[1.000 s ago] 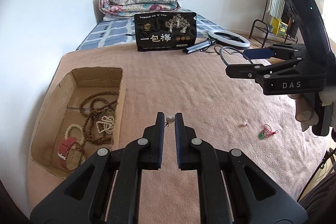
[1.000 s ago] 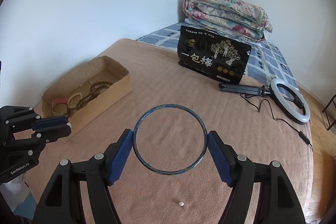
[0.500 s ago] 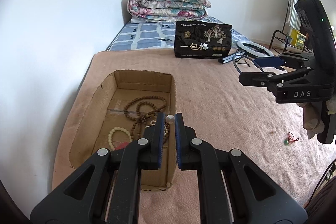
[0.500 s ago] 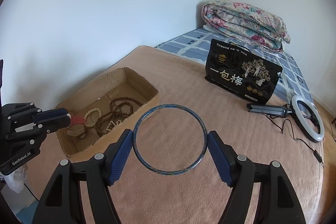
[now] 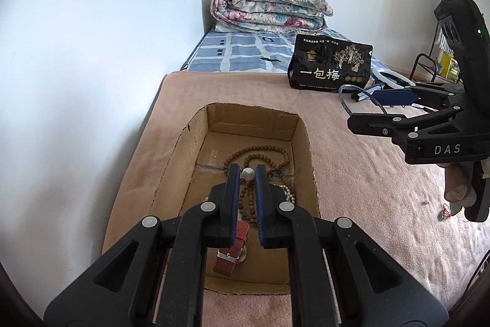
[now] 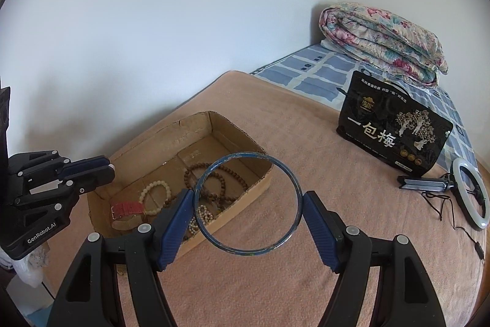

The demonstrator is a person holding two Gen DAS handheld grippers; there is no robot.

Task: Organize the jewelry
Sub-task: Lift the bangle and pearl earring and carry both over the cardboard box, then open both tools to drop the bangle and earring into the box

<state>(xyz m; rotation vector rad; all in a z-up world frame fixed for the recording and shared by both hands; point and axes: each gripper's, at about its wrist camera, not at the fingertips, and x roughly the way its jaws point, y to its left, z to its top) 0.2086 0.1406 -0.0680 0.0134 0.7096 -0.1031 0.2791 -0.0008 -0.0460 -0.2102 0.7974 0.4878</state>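
My left gripper [image 5: 248, 173] is shut on a small white bead [image 5: 248, 173] and hangs over the open cardboard box [image 5: 301, 143]. The box holds brown bead strings [image 5: 260, 152], a pearl piece [image 5: 288, 192] and a red watch strap [image 5: 234, 247]. My right gripper [image 6: 248, 203] is shut on a thin blue bangle [image 6: 288, 170], held above the blanket at the box's near wall [image 6: 239, 213]. The left gripper [image 6: 105, 167] shows at the left of the right wrist view. The right gripper [image 5: 367, 109] shows at the right of the left wrist view.
The box sits on a pink blanket [image 5: 352, 173] near the wall edge of the bed. A black printed bag [image 6: 392, 134], a ring light [image 6: 471, 195] and a folded quilt [image 5: 269, 8] lie beyond. A small red and green trinket [image 5: 442, 213] lies on the blanket at right.
My left gripper has moved left with the bead, from over the blanket to over the box. My right gripper has moved toward the box with the bangle.
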